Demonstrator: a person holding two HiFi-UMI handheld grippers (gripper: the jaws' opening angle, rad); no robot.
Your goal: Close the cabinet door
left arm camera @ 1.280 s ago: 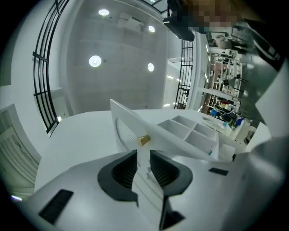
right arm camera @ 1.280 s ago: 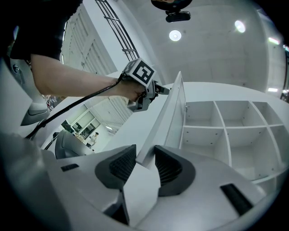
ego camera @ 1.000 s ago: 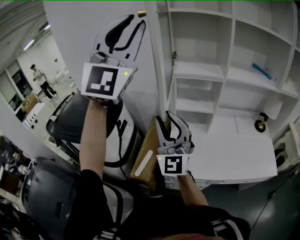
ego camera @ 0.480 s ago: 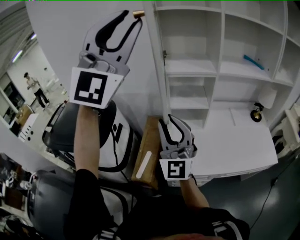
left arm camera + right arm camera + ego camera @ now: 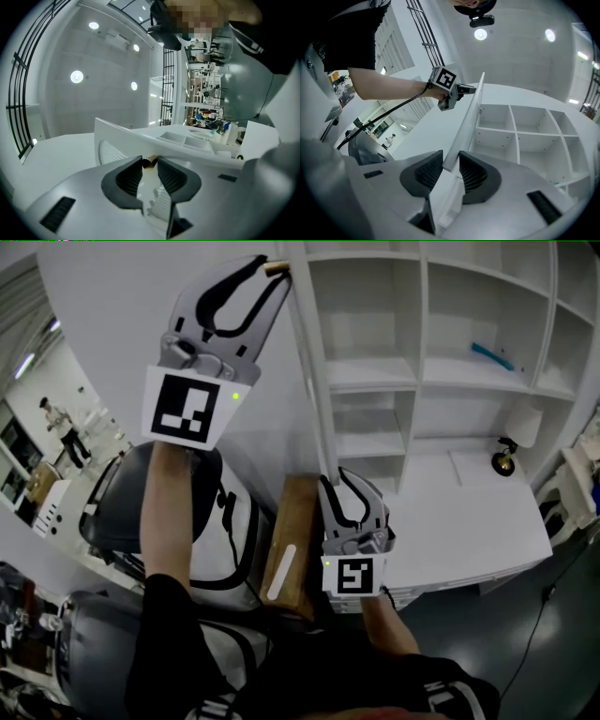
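the door (image 5: pixel 277 409) is being held open right now, swung out from the left side of the cabinet (image 5: pixel 421 343), so its thin edge is being seen almost head-on in the head view. the left gripper (image 5: pixel 271 276) is being held up high near the top of that edge. a small brass knob (image 5: pixel 150 162) is being pinched between the tips of its jaws, which are nearly together with just the knob filling the gap.

the right gripper (image 5: pixel 336 482) is being held lower down, and the door's edge is being straddled by its 2 jaws. those jaws have just been closing, and the edge looks like it's being touched by the pads on both sides, so they're being propped fairly wide by the panel's thickness.

inside the cabinet the shelves are being shown mostly bare. 1 blue thing (image 5: pixel 492 355) is lying on a shelf at the right, and 1 small black and gold item (image 5: pixel 504 459) is sitting on the wide lower ledge.
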